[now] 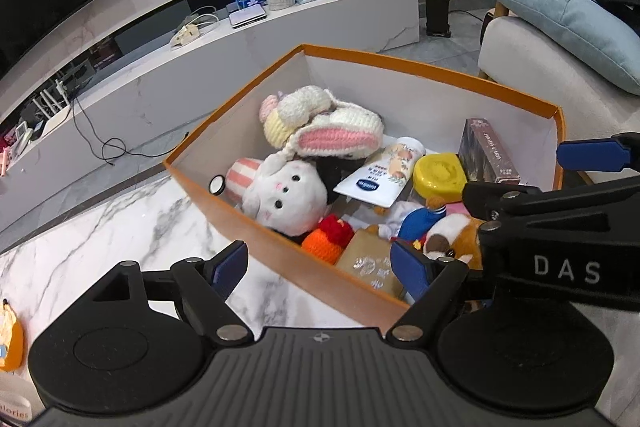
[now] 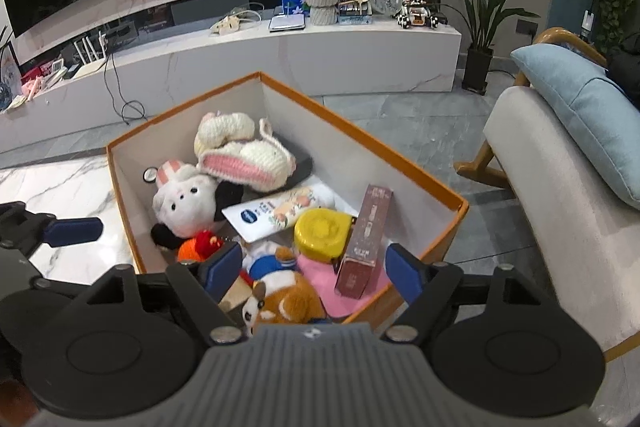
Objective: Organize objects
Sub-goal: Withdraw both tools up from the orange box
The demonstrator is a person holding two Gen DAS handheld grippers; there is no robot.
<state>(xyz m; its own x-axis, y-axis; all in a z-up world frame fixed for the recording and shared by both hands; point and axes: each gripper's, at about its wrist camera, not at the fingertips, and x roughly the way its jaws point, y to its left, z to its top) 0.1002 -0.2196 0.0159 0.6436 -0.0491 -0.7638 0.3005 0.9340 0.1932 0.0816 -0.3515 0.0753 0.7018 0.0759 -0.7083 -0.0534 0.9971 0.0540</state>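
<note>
An orange box [image 1: 420, 67] with white walls stands on the marble table [image 1: 100, 227], filled with toys and toiletries. Inside lie a white plush rabbit [image 1: 284, 195], crocheted bunny slippers [image 1: 320, 123], a lotion tube [image 1: 380, 175], a yellow round tin [image 1: 438, 173], a maroon carton [image 2: 366, 239] and a brown plush [image 2: 288, 299]. My left gripper [image 1: 320, 267] hangs open over the box's near wall, nothing between its fingers. My right gripper [image 2: 314, 269] is open above the brown plush and a pink cloth [image 2: 352, 287], gripping nothing.
A grey armchair [image 2: 560, 227] with a blue cushion [image 2: 580, 107] stands right of the box. A long TV console [image 2: 280, 59] with ornaments runs behind, and a potted plant [image 2: 480, 27] stands beside it. An orange item [image 1: 8, 339] lies at the table's left edge.
</note>
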